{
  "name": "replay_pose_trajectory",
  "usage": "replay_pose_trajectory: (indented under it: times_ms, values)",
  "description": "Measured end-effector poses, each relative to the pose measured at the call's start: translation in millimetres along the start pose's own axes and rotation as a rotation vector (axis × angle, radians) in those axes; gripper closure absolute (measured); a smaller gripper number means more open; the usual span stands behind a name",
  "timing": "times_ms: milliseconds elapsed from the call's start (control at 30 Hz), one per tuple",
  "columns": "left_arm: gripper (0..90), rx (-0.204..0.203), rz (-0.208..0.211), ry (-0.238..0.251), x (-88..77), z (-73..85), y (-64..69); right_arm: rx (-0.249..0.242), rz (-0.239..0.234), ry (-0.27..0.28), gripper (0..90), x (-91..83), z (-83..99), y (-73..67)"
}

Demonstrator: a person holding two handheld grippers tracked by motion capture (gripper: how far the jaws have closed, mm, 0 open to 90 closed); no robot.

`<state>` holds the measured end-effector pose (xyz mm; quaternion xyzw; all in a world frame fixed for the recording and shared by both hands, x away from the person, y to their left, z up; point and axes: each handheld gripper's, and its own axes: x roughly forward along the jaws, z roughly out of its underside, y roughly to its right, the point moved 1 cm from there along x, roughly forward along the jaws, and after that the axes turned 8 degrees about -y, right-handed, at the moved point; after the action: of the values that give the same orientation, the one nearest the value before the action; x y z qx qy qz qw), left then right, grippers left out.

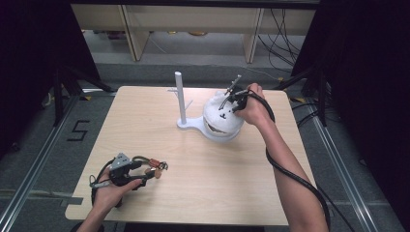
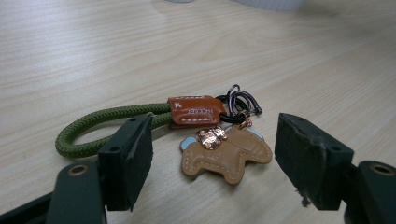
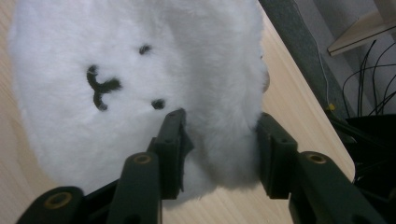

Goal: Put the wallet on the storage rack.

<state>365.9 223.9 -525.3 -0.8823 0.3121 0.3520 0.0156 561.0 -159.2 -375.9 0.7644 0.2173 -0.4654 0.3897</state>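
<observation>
A keychain (image 2: 205,140) lies flat on the wooden table (image 1: 217,188). It has a green rope loop, a brown leather tab and a brown horse-shaped charm. My left gripper (image 2: 215,123) is open, with the charm on the table between its jaws, untouched. In the high view this left gripper (image 1: 147,170) sits near the front left beside the keychain (image 1: 157,166). A white fluffy plush (image 3: 140,56) with a stitched black face rests at the table's far middle. My right gripper (image 3: 219,121) is shut on a fold of its edge; in the high view the right gripper (image 1: 228,102) presses onto the plush (image 1: 220,123) from above.
A white stand (image 1: 180,96) with an upright peg and small side hooks rises just left of the plush, its flat base reaching under it. Black cables trail from both grippers. Shelving and dark frames stand beyond the table's far edge.
</observation>
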Motion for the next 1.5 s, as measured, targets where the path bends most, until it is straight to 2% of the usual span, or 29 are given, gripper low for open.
replay_pose_trajectory:
  times_ms: [67, 100, 200, 267, 333, 367, 400, 500, 600, 667, 733, 767, 800, 967, 1067, 1233, 1333, 1400, 1433, 1500]
  values:
    - [27.4, 0.0, 0.0, 0.002, 0.1, 0.1, 0.0, 0.004, -0.003, 0.004, 62.3, -0.4, 0.0, -0.1]
    - [27.4, 0.002, 0.001, 0.001, -0.1, 0.1, -0.4, 0.02, -0.004, 0.02, 71.9, -3.2, -0.4, 0.1]
    - [27.4, -0.001, 0.0, 0.005, 0.1, 0.2, -0.4, 0.048, -0.027, 0.033, 79.8, -6.7, -1.2, 0.2]
    - [27.4, 0.0, -0.001, 0.001, -0.2, 0.2, -0.4, 0.047, -0.038, 0.049, 82.3, -9.0, -1.8, 0.7]
    - [27.4, 0.0, -0.001, 0.0, -0.2, 0.2, -0.5, 0.066, -0.05, 0.051, 82.8, -10.1, -1.7, -0.7]
    - [27.4, -0.002, 0.001, 0.0, -0.1, 0.3, -0.5, 0.073, -0.066, 0.09, 83.5, -12.8, -2.1, -1.2]
    - [27.4, -0.012, 0.001, 0.002, 0.3, 0.5, -0.3, 0.071, -0.07, 0.103, 83.6, -14.1, -2.3, -1.2]
    - [27.3, -0.002, -0.012, -0.005, -0.4, 0.3, -0.1, 0.083, -0.083, 0.163, 83.7, -17.7, -3.9, -1.7]
    - [27.3, 0.0, -0.01, -0.005, -0.4, 0.4, 0.1, 0.087, -0.067, 0.203, 83.7, -16.2, -5.7, 0.2]
    - [27.3, -0.001, -0.011, -0.005, -0.7, 0.5, 0.0, 0.095, -0.068, 0.204, 83.6, -14.5, -5.4, 0.7]
    - [27.3, -0.007, -0.011, 0.0, -1.0, 0.6, -0.3, 0.104, -0.065, 0.184, 83.5, -7.0, -4.0, 2.6]
    - [27.3, -0.003, -0.005, 0.002, -1.0, 0.8, -1.3, 0.087, -0.072, 0.184, 83.4, -3.4, -3.7, 3.6]
    - [27.3, -0.002, -0.006, 0.003, -1.1, 1.0, -1.7, 0.102, -0.061, 0.169, 83.3, -2.1, -2.4, 3.1]
    - [27.3, -0.003, -0.005, -0.001, -0.5, 1.0, -0.9, 0.094, -0.07, 0.131, 81.4, 3.4, 1.4, 3.0]
    - [27.3, 0.0, -0.01, -0.006, -0.6, 0.7, 0.1, 0.085, -0.057, 0.128, 79.5, 4.9, 2.5, 2.8]
    - [27.3, -0.001, -0.004, 0.0, -0.1, 0.8, -0.4, 0.095, -0.056, 0.093, 69.1, 9.2, 5.6, 0.3]
    - [27.3, -0.004, -0.01, -0.006, -0.3, 1.0, -0.1, 0.086, -0.063, 0.107, 63.2, 8.3, 7.3, 2.3]
    - [27.3, -0.004, -0.01, -0.007, -0.1, 0.9, 0.2, 0.121, -0.059, 0.096, 58.6, 5.3, 8.6, 1.2]
    - [27.3, -0.003, -0.01, -0.007, -0.1, 0.7, 0.2, 0.099, -0.061, 0.095, 57.3, 4.5, 9.0, 3.4]
    - [27.2, -0.004, -0.003, 0.006, 0.8, 0.5, 0.3, 0.113, -0.063, 0.091, 54.1, 0.9, 10.5, 3.5]
